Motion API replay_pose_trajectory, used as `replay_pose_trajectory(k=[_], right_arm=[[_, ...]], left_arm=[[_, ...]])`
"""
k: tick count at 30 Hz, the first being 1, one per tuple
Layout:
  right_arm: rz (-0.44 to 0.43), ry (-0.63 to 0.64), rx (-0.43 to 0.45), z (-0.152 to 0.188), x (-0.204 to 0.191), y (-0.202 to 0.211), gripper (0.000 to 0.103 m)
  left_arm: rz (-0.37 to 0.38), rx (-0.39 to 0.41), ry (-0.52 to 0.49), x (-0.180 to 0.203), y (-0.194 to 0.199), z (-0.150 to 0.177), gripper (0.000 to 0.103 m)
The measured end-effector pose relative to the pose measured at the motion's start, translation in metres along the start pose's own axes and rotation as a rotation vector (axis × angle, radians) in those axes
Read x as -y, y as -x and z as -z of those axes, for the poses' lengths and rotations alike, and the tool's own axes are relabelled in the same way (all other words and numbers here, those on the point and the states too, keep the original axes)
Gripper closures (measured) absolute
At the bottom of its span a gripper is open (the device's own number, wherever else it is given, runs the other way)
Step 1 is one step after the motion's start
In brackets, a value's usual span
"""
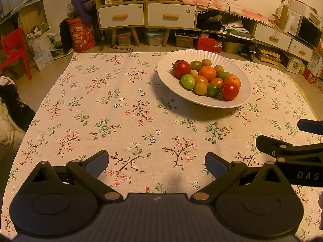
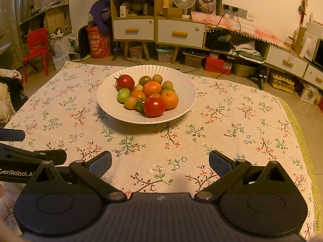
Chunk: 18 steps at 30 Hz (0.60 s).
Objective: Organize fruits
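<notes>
Left fingers: the left gripper (image 1: 157, 164) has its two blue-padded fingers (image 1: 97, 164) spread wide apart with nothing between them; only the flowered tablecloth (image 1: 113, 104) shows in the gap
Right fingers: the right gripper (image 2: 160, 164) is likewise spread wide and holds nothing; its fingers (image 2: 220, 164) sit low over the near part of the cloth
Grippers together: side by side and near each other; in the left wrist view the right gripper comes in at the right edge, and in the right wrist view the left one comes in at the left edge
Plate: a white ribbed plate (image 2: 107, 98) rests on the tablecloth, beyond both grippers and well apart from them; from the left gripper it lies ahead and to the right, from the right gripper ahead and a little to the left
Fruits: all piled together in the middle of the plate, touching one another; a red tomato (image 2: 125, 82) at the far left of the heap; a second red tomato (image 2: 154, 106) at the near side; an orange mandarin (image 2: 152, 88) in the centre and another mandarin (image 2: 169, 99) to its right; a pale green tomato (image 2: 123, 95) on the left; small tan round fruits (image 2: 130, 102) scattered among them
Tablecloth: bare apart from the plate
Background: a red chair (image 2: 37, 47) at the far left; white-drawered cabinets (image 2: 133, 29) along the wall
</notes>
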State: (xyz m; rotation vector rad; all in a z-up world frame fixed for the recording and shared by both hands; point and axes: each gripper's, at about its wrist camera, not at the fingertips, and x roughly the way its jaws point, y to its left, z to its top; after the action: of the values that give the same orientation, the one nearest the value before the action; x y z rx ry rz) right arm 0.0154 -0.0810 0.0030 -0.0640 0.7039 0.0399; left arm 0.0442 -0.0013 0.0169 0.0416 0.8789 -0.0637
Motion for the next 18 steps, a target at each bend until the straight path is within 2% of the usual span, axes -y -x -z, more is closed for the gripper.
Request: replay_pose_trajectory(k=[18], right_arm=[[0.002, 0.002, -0.006, 0.0019, -0.0003, -0.0009, 0.000]], left_arm=[[-0.004, -0.002, -0.003, -0.0010, 0.0001, 0.0018, 0.001]])
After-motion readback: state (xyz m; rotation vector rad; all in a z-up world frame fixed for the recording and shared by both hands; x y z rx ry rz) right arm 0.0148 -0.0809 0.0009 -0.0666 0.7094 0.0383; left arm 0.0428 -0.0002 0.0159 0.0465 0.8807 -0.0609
